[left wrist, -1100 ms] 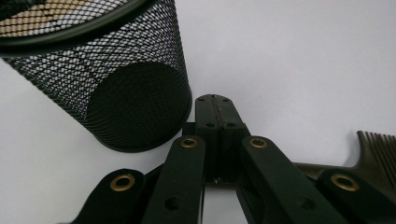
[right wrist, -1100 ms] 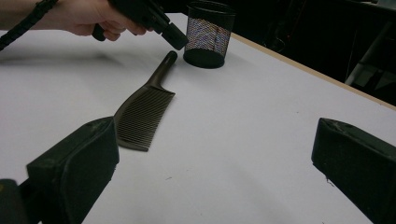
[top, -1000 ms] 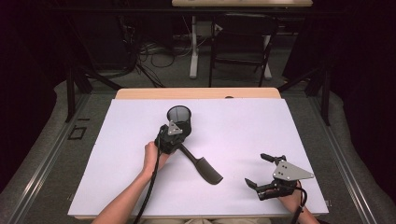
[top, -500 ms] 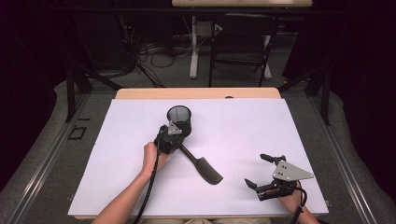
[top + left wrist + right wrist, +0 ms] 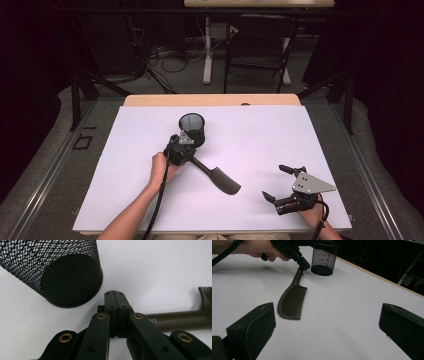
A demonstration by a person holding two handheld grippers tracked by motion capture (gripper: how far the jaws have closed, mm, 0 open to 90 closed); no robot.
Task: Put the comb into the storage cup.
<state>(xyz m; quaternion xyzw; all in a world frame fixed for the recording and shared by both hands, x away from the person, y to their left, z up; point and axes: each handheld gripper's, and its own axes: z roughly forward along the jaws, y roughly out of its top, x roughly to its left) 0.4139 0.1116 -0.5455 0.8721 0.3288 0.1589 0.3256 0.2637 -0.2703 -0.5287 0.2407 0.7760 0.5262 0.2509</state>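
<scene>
Jaws of left gripper (image 5: 115, 296) hide comb (image 5: 180, 321) handle's end — grip unclear.

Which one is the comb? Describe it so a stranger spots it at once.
Start at the white table and find the black mesh cup near its middle. Just in front of the cup, toward the person, the comb lies flat and slanted. It is the only long, dark brown thing there, with a slim handle and a row of fine teeth.
</scene>
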